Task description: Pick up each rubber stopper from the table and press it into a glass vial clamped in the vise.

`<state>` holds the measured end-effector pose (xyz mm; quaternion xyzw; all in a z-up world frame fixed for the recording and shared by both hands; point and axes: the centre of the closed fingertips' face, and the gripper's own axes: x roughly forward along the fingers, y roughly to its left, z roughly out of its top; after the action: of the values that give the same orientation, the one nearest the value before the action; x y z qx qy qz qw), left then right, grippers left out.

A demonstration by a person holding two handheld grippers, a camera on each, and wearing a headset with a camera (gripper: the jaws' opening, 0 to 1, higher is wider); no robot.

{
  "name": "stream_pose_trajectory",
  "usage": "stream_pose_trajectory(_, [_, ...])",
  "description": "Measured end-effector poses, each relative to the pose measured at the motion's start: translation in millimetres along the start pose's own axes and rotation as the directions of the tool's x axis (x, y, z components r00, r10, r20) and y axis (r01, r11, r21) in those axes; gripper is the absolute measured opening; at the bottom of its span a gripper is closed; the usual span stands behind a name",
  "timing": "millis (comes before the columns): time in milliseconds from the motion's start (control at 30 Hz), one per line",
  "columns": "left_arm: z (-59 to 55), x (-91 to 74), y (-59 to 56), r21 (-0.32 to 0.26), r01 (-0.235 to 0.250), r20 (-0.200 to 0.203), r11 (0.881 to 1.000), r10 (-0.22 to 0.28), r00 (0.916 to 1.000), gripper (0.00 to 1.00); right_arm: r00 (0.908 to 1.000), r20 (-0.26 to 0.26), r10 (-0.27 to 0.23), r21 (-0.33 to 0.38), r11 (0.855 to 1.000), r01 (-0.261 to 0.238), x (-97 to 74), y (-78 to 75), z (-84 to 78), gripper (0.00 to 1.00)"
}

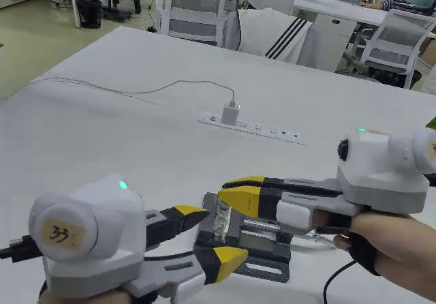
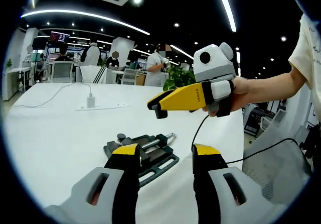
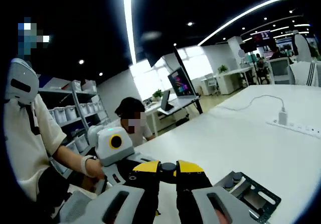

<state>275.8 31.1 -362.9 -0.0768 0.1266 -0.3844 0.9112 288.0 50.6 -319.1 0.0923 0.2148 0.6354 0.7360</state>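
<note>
Rubber stopper (image 3: 168, 167) pinched in right gripper (image 3: 168, 166) jaws, right gripper view, vise (image 3: 249, 188) just beyond. Head view: glass vial (image 1: 222, 219) clamped in vise, right gripper over it. Left gripper view: left gripper (image 2: 166, 151) spread, facing vise.

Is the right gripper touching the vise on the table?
Apart. The left gripper view shows the right gripper held up above the vise, with white table showing in the gap between them.
</note>
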Motion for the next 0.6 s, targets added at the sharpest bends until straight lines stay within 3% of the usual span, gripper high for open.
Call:
stream_pose_trajectory(267, [18.9, 3.2, -1.0, -0.035, 0.011, 0.056, 0.999, -0.009, 0.9984, 0.26, 0.9974, 0.071, 0.008, 0.073, 0.997, -0.013, -3.2, 6.8, 1.2, 0.07])
stream_pose_trajectory(600, [28.8, 4.1, -5.1, -0.044, 0.037, 0.085, 0.998, -0.033, 0.9959, 0.16, 0.9987, 0.050, 0.005, 0.055, 0.998, -0.008, -5.2, 6.5, -6.7, 0.07])
